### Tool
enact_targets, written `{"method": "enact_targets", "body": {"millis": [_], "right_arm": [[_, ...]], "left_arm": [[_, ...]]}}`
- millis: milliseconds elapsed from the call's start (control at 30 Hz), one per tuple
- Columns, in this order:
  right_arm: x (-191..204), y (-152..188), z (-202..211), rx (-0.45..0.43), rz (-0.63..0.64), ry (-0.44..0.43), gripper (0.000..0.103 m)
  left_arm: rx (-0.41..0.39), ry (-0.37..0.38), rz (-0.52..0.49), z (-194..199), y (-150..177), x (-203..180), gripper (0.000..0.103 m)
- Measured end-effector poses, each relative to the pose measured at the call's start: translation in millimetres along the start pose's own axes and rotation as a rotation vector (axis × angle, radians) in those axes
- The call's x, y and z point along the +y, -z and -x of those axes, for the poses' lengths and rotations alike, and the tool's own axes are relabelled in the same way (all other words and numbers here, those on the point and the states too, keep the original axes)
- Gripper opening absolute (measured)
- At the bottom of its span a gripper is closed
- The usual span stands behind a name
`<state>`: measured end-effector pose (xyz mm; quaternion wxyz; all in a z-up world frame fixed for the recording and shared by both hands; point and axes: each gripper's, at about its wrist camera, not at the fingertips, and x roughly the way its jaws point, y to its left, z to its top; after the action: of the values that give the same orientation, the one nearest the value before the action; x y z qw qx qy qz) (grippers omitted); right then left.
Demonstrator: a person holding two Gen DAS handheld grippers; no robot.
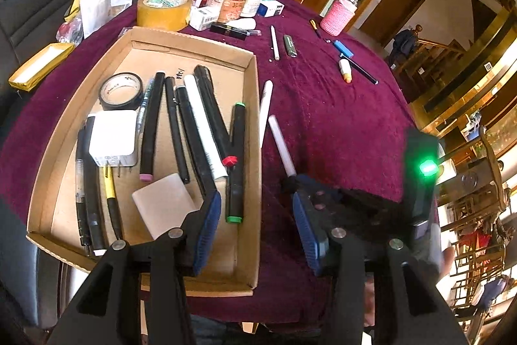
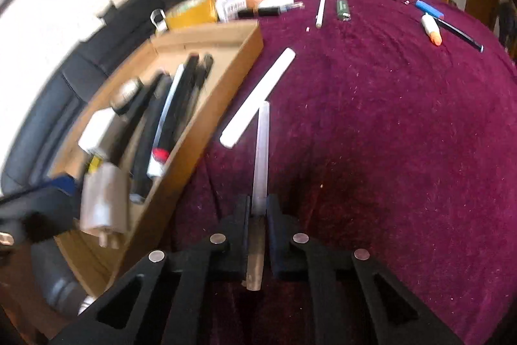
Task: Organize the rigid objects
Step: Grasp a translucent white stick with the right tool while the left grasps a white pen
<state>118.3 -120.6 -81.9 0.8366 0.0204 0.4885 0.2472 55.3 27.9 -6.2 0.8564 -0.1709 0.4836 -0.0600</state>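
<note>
The right gripper (image 2: 258, 209) pinches a thin clear stick (image 2: 261, 151) between its two fingers. The stick pokes forward past the fingertips and its back end sticks out behind them. Its far tip reaches a thicker white stick (image 2: 258, 97) that lies flat on the purple cloth (image 2: 387, 134), just beside the right wall of the cardboard box (image 1: 255, 151).

In the left wrist view, the left gripper (image 1: 257, 215) has its fingers spread with nothing between them. It hangs over the near right corner of the box. One finger (image 1: 208, 225) is over the inside of the box and the other is over the cloth.

The box holds black pens, a green-capped marker (image 1: 237, 164), a white charger (image 1: 113, 138) and a roll of black tape (image 1: 121, 91).

There is small black writing on the box floor near its far edge, and print on the jars at the far edge of the cloth, but both are too small to read.
</note>
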Motion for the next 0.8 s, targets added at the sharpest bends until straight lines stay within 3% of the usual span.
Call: {"method": "enact_targets", "body": {"millis": [67, 233, 500, 600, 700, 800], "right_arm": [[-15.7, -2.4, 14.8, -0.035, -0.047, -0.066, 0.01], [-56.8, -4.9, 37.2, -0.104, -0.137, -0.055, 0.009], [-139.5, -15.0, 35.1, -0.116, -0.299, -0.07, 0.009], [-148.6, -10.8, 30.4, -0.109, -0.333, -0.091, 0.009], [-147.2, -10.0, 26.2, -0.101, -0.337, -0.05, 0.009], [-146.5, -7.7, 26.6, -0.099, -0.34, -0.052, 0.009]], "left_arm": [[0.006, -0.008, -0.012, -1.1, -0.6, -4.2, 0.045], [0.025, -0.014, -0.044, -14.0, -6.7, -20.3, 0.045], [0.069, -0.036, -0.13, -42.9, -32.2, -54.9, 0.045], [0.089, -0.046, -0.158, -59.2, -45.6, -66.1, 0.045], [0.133, -0.038, -0.166, -84.0, -62.3, -72.1, 0.045], [0.153, -0.08, -0.175, -104.9, -76.3, -74.7, 0.045]]}}
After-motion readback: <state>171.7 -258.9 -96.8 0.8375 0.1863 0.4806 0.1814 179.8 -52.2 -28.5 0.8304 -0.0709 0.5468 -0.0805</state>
